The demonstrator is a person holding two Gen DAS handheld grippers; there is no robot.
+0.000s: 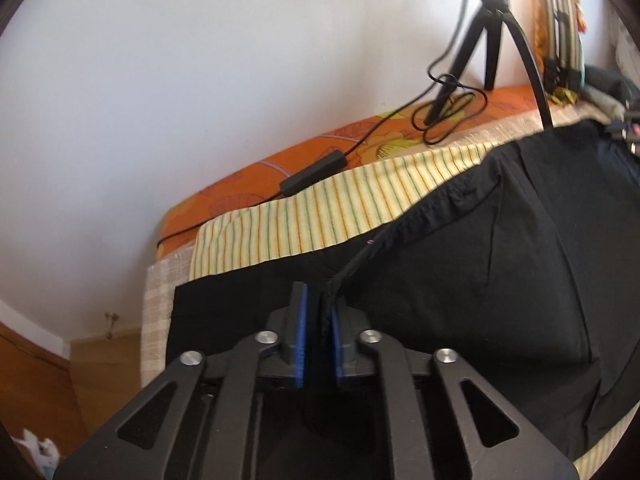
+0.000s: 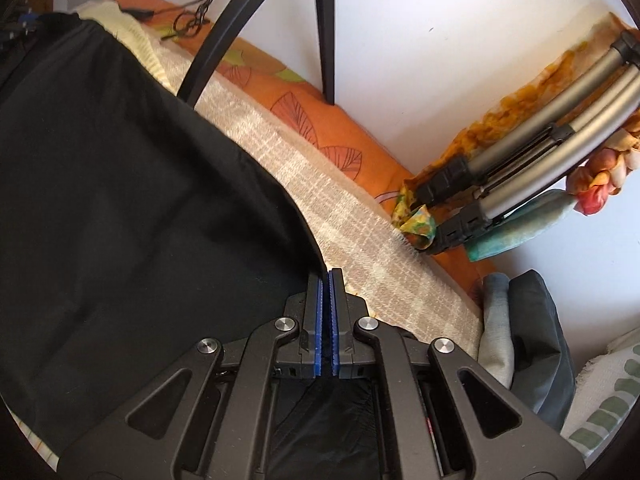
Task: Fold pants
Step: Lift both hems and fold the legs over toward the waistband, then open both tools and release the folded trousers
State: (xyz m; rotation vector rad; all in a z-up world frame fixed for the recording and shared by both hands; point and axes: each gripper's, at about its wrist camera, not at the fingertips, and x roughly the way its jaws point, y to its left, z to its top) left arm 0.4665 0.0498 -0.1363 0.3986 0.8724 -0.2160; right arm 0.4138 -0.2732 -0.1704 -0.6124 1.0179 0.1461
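Note:
Black pants (image 1: 460,260) lie spread over the bed, folded, with the gathered waistband running up to the right. My left gripper (image 1: 318,296) stands slightly open at the waistband's edge. A bunched strip of black cloth rests between its blue pads, against the right pad, and a gap shows beside the left pad. In the right wrist view the pants (image 2: 140,180) fill the left side. My right gripper (image 2: 329,272) is shut on their edge, with dark cloth pinched between its pads.
A beige checked blanket (image 2: 360,240) and a striped yellow cloth (image 1: 320,216) cover an orange leaf-print sheet (image 1: 248,180). A black tripod (image 1: 480,40), its cable and a power adapter (image 1: 314,172) stand by the wall. Folded tripod legs (image 2: 540,152) and piled garments (image 2: 520,328) lie right.

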